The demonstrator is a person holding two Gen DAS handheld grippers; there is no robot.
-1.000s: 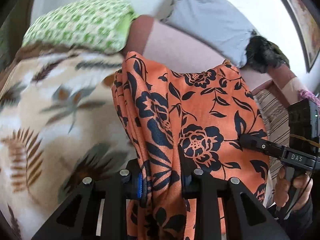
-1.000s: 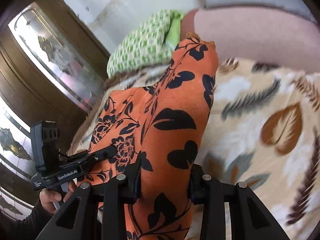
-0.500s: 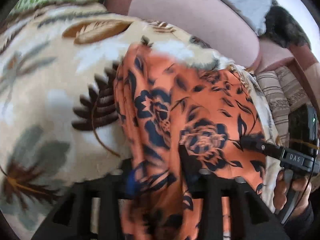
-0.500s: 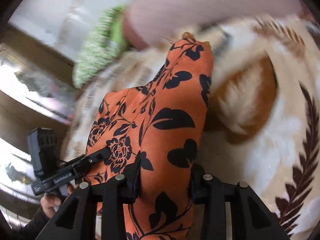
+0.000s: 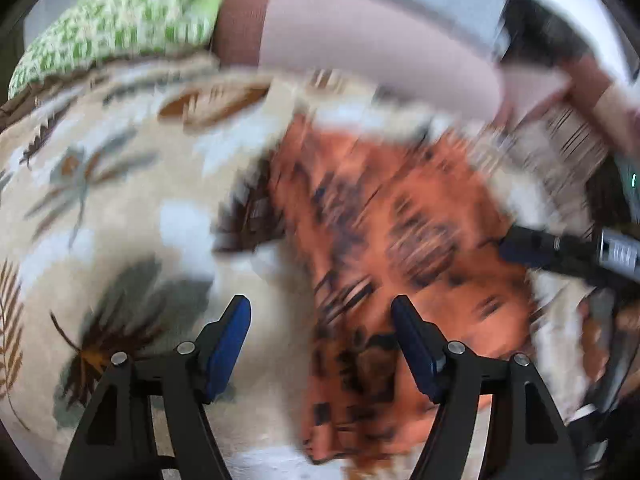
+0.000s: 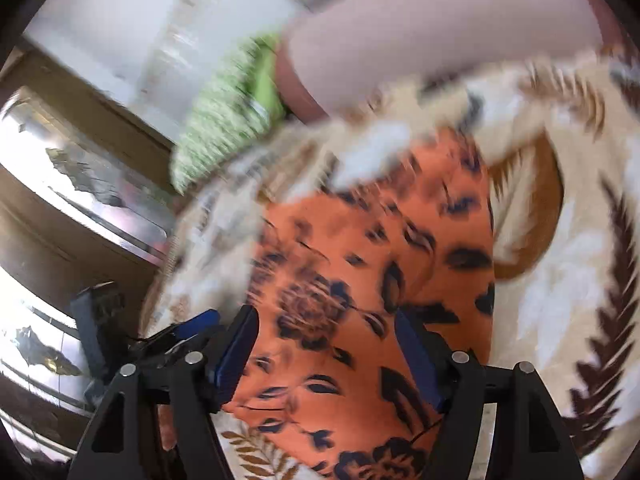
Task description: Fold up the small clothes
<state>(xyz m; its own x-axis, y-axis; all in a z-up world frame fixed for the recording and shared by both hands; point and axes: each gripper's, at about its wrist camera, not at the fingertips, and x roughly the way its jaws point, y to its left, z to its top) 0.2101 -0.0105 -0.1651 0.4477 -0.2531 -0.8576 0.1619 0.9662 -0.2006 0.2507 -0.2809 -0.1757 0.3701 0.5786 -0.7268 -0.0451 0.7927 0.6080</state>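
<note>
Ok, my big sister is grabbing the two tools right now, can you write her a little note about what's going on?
Left tool: open, holding nothing, over the left edge of the orange flowered cloth.
Right tool: open too, right above the same cloth.
The cloth lies let go on the leaf-print blanket, near the green pillow.
Done: a fold seems laid down and released; the pictures are blurry, so check how neat it is.
Left: probably smooth it, add another fold if it needs one, then move to the next piece.
</note>
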